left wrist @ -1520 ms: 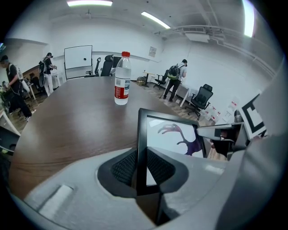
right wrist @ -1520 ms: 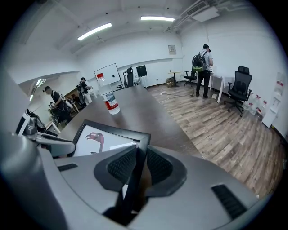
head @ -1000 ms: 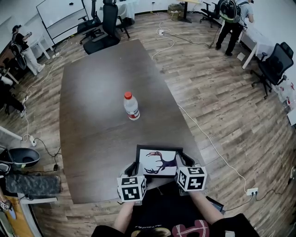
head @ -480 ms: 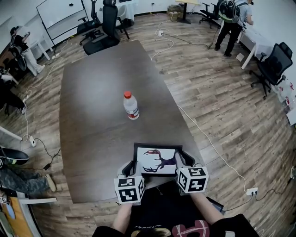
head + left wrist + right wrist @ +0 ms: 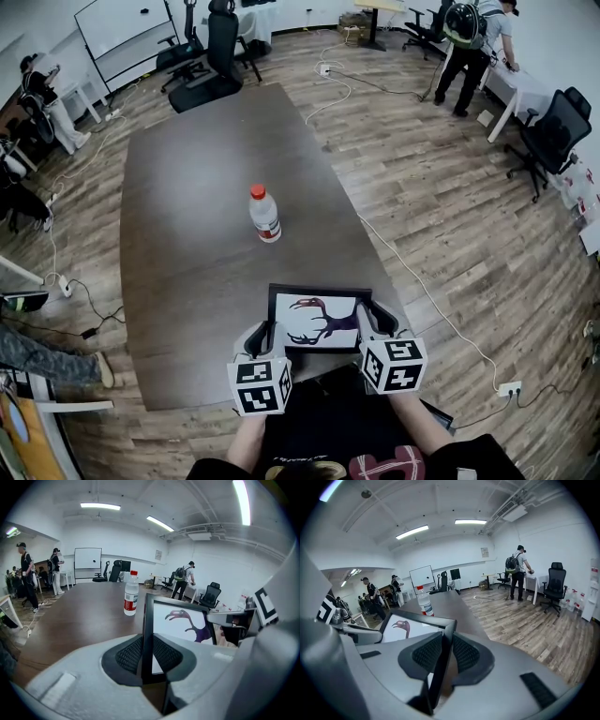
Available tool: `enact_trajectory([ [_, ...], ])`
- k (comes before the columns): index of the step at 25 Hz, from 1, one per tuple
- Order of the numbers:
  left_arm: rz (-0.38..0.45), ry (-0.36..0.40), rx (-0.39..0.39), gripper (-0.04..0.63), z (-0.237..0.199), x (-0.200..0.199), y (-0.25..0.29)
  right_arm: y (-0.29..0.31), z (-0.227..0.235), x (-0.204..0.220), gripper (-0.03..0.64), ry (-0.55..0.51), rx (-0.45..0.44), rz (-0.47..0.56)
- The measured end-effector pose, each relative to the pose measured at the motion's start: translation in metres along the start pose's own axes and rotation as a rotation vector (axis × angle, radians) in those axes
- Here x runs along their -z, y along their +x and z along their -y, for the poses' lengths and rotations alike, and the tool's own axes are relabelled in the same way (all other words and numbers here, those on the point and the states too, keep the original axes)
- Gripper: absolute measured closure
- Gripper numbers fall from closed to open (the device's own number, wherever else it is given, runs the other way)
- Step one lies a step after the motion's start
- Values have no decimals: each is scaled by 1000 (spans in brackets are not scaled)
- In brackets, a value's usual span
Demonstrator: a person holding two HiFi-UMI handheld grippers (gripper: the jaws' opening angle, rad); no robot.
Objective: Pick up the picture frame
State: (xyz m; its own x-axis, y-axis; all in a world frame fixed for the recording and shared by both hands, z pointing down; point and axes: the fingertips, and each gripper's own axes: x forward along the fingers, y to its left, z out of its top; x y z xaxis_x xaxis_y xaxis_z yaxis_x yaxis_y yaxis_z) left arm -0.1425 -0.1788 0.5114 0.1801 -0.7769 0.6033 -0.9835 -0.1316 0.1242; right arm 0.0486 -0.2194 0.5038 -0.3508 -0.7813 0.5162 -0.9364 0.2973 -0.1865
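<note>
A black picture frame [image 5: 317, 320] with a purple bird print hangs just above the near end of the brown table [image 5: 187, 187], tilted up toward me. My left gripper [image 5: 264, 339] is shut on its left edge, and in the left gripper view the black pads [image 5: 126, 656] press the frame's bar [image 5: 147, 634] from both sides. My right gripper [image 5: 370, 326] is shut on the right edge; in the right gripper view the frame [image 5: 440, 667] runs between its pads [image 5: 465, 654].
A clear water bottle [image 5: 264, 214] with a red cap stands upright mid-table, beyond the frame. Office chairs [image 5: 222, 47] sit at the table's far end. A person [image 5: 466, 52] stands at the back right, and a white cable [image 5: 422, 286] crosses the wooden floor.
Both grippers have risen together with the frame held between them, lifting it off the table and tilting it more upright. The bottle has stayed put.
</note>
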Motion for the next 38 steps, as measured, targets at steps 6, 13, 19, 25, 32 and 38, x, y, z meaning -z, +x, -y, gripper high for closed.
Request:
enact_trajectory([
  [6, 38, 13, -9, 518, -1, -14, -6, -5, -4, -13, 537, -3, -9, 38],
  [13, 108, 28, -13, 518, 1, -38, -20, -16, -10, -41, 537, -24, -19, 112],
  [19, 156, 28, -18, 518, 0, -54, -30, -22, -15, -59, 537, -43, -28, 165],
  [25, 190, 27, -26, 518, 2, -65, -38, -28, -18, -72, 537, -52, -42, 201],
  [32, 231, 29, -33, 517, 0, -76, -50, -35, -25, -85, 537, -60, -53, 242],
  [38, 244, 21, -32, 517, 4, -81, -53, -41, -24, -94, 538, -72, -57, 263],
])
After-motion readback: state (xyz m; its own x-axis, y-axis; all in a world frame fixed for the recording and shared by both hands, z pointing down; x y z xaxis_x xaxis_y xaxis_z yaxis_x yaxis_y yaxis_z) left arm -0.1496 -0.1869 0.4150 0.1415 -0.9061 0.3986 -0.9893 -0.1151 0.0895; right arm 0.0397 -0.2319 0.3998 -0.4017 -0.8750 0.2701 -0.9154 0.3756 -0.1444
